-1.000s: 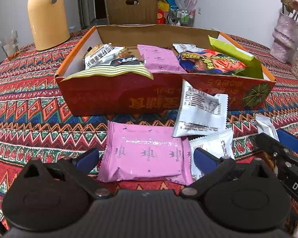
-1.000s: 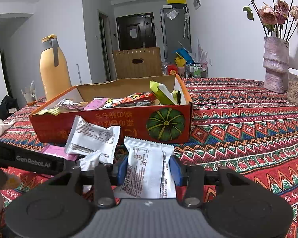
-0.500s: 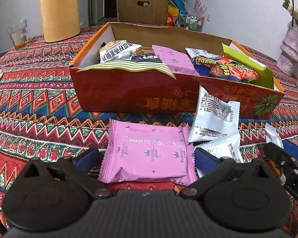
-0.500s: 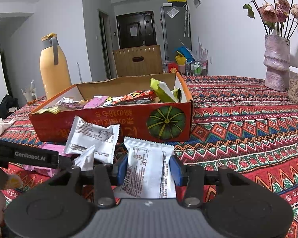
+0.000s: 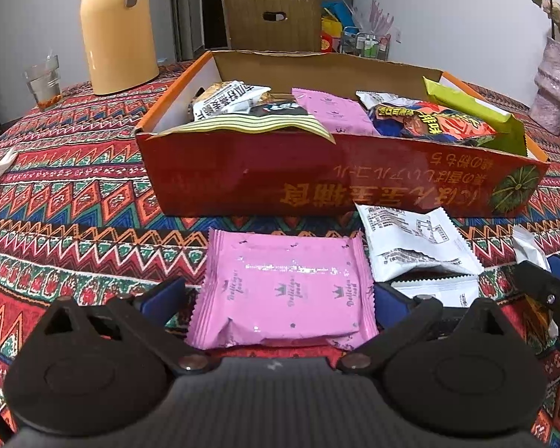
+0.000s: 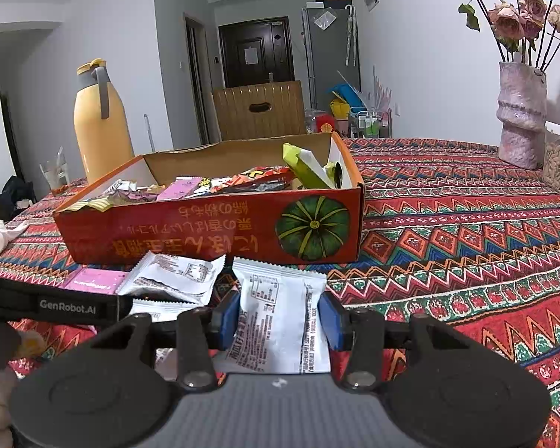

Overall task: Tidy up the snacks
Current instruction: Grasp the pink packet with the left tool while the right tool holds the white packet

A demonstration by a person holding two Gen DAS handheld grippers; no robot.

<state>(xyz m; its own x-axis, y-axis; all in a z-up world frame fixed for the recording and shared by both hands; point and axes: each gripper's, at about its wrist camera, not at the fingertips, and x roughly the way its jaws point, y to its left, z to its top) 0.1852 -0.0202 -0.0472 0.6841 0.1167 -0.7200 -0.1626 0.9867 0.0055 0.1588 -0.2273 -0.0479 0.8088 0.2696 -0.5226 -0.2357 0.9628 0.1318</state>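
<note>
Pink packet (image 5: 285,291) between open left fingers (image 5: 166,295), white packet (image 6: 280,321) gripped by right fingers (image 6: 227,317)

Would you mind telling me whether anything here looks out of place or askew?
Yes: a pink packet and white packets lie on the tablecloth outside the box, one white packet leaning against its front wall.

pink packet (image 5: 285,291), zigzag-patterned tablecloth (image 5: 74,186)
</note>
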